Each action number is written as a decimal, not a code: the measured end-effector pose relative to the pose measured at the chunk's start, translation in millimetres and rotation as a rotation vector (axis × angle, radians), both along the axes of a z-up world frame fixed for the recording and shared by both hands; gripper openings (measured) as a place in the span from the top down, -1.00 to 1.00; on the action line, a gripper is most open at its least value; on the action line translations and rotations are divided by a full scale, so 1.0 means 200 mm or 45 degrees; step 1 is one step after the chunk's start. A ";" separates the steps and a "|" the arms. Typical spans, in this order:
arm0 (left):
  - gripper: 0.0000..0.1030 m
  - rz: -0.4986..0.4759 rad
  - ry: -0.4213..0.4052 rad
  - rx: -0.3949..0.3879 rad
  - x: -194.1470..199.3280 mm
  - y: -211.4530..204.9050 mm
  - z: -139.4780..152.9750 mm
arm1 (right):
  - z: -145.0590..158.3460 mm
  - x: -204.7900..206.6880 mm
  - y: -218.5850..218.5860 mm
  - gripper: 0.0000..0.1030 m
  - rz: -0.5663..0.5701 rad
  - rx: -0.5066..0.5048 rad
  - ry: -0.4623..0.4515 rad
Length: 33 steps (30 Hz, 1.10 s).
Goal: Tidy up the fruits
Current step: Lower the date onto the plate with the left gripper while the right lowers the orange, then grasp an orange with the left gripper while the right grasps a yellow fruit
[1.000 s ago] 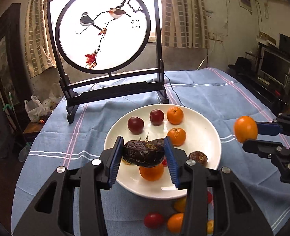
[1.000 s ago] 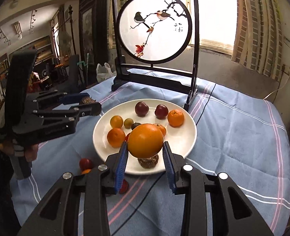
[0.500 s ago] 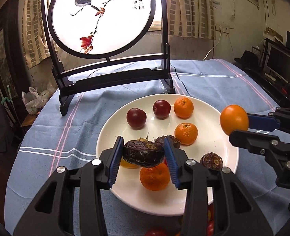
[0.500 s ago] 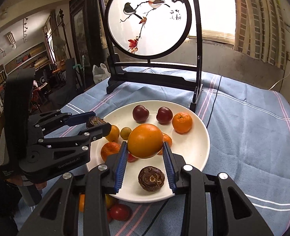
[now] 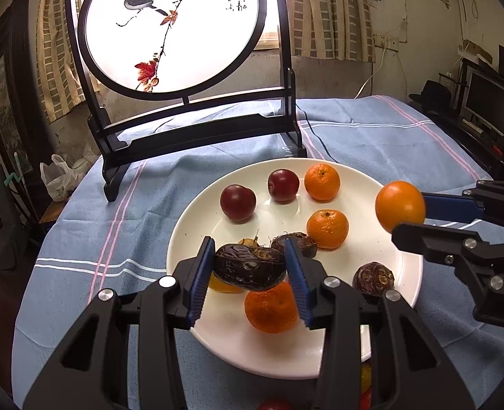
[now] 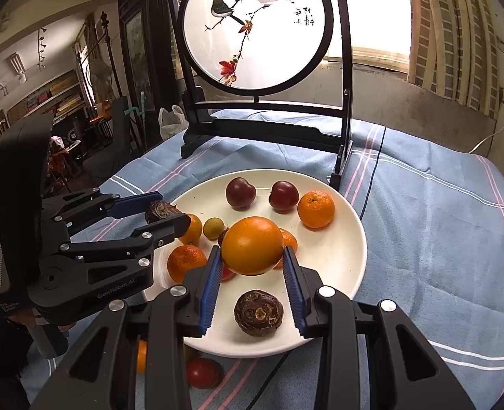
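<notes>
A white plate (image 5: 381, 188) (image 6: 351, 239) on the blue tablecloth holds two dark red plums (image 5: 237, 203), several mandarins (image 5: 321, 182) and wrinkled dark passion fruits (image 6: 258, 312). My left gripper (image 5: 250, 268) is shut on a wrinkled dark passion fruit (image 5: 248, 266) and holds it above the plate's near left part; it also shows in the right wrist view (image 6: 163, 210). My right gripper (image 6: 253, 266) is shut on a large orange (image 6: 252, 245) above the plate's middle; the orange shows at the plate's right rim in the left wrist view (image 5: 400, 206).
A black-framed round bird screen (image 5: 169, 27) (image 6: 255, 27) stands just behind the plate, with a cable (image 6: 371, 184) running from it. Loose small fruits (image 6: 202, 372) lie on the cloth in front of the plate. A monitor (image 5: 491, 102) and furniture stand past the table's right edge.
Both grippers have moved forward over the plate with their fruit still held. The plate and screen look nearer and larger; the loose fruits in front have slipped mostly out of view.
</notes>
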<state>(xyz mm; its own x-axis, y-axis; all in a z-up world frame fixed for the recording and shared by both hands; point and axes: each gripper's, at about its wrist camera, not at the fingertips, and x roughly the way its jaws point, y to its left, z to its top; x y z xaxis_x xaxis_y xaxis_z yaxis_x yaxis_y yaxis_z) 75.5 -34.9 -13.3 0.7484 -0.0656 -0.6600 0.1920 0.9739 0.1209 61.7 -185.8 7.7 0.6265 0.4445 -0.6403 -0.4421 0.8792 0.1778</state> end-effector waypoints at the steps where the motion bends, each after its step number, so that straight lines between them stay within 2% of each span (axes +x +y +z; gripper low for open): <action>1: 0.20 0.000 0.001 0.003 0.00 0.00 0.00 | 0.00 0.00 0.00 0.30 0.001 -0.003 0.001; 9: 0.16 0.013 0.039 0.022 0.06 -0.01 -0.03 | -0.01 0.06 0.02 0.30 -0.020 -0.022 -0.003; 10: -0.08 0.023 0.044 0.034 0.08 -0.01 -0.03 | -0.01 0.07 0.03 0.30 -0.030 -0.032 -0.004; 12: -0.42 0.054 0.022 0.031 0.08 0.00 -0.02 | -0.03 0.09 0.03 0.30 -0.052 -0.049 -0.001; 14: -0.42 0.041 0.017 0.001 0.07 0.02 0.00 | -0.03 0.09 0.01 0.30 -0.058 -0.023 0.014; 16: -0.42 0.030 0.001 0.008 0.04 0.04 0.01 | -0.03 0.04 -0.01 0.20 -0.030 -0.017 0.025; 17: -0.42 0.024 -0.009 0.024 0.02 0.05 0.01 | -0.03 0.01 -0.02 -0.04 -0.018 -0.032 0.033; 18: -0.42 0.014 -0.014 0.032 -0.01 0.06 0.02 | -0.02 -0.03 -0.02 -0.17 -0.007 -0.046 0.041; 22: -0.42 -0.022 -0.007 0.028 -0.12 0.11 0.03 | -0.01 -0.25 -0.02 -0.17 0.103 -0.104 0.015; 26: -0.42 -0.061 0.001 0.023 -0.27 0.16 0.03 | -0.06 -0.48 0.03 -0.16 0.226 -0.144 0.042; 29: -0.42 -0.105 0.009 0.028 -0.39 0.19 0.02 | -0.15 -0.60 0.10 0.00 0.298 -0.178 0.094; 33: -0.42 -0.172 0.036 0.054 -0.55 0.23 -0.02 | -0.26 -0.65 0.17 0.16 0.346 -0.239 0.176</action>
<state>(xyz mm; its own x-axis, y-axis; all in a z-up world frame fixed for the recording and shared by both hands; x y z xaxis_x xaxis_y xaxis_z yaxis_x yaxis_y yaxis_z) -35.3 10.7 -17.9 0.7156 -0.1359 -0.6852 0.3246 0.9332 0.1539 -67.6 -151.3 -45.1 0.4031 0.4495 -0.7972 -0.6475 0.7557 0.0987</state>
